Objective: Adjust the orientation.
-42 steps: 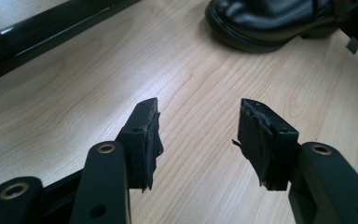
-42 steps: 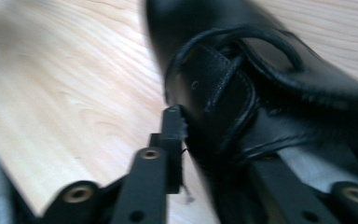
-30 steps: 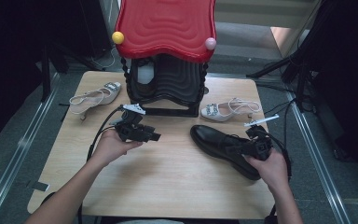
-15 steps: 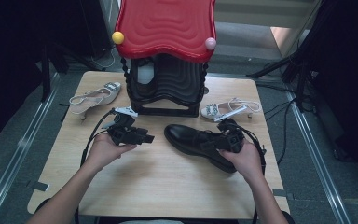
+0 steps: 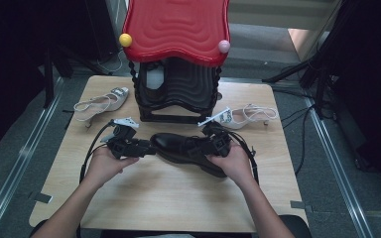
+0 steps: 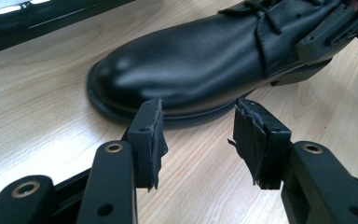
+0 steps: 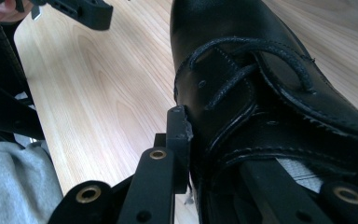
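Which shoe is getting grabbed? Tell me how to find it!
Start at the big red-roofed stand at the back of the wooden table. Right in front of it lies the black shoe, with the right claw shut on its laced part and the left claw open just off its toe. It is shiny, black and laced, unlike the two pale strappy sandals on either side.

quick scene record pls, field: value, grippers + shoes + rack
right gripper: shut on the black shoe, one jaw inside the opening, one outside
left gripper: open, jaws apart at the shoe's toe, nothing between them
black shoe: on the table, toe toward the left gripper
white sandals: one left, one right of the rack
rack: black, red top
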`<state>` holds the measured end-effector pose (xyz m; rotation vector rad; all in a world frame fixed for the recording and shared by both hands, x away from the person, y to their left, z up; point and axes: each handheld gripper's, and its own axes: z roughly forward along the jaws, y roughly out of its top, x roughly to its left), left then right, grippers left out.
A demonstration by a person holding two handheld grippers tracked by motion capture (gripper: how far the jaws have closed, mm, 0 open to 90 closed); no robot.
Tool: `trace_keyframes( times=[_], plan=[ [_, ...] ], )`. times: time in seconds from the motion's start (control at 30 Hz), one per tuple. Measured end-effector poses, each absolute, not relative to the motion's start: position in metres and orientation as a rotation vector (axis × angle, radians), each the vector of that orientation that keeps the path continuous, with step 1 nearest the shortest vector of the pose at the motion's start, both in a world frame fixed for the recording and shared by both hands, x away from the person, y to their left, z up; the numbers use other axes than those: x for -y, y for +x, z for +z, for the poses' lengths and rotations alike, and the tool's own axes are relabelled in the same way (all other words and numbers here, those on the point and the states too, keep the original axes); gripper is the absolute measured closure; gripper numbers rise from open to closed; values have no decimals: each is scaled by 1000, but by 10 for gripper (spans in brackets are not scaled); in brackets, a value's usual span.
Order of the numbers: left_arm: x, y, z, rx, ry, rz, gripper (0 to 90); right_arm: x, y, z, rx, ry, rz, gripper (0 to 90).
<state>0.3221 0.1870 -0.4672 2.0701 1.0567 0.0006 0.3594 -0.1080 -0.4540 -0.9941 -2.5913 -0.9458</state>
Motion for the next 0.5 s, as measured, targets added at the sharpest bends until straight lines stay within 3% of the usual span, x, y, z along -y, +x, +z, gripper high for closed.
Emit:
trace_keyframes(
  times=[0.5],
  plan=[
    [-207,315,-471,-1127,2031,32,539,49,366,-462,2612,-937,-950,812]
  ],
)
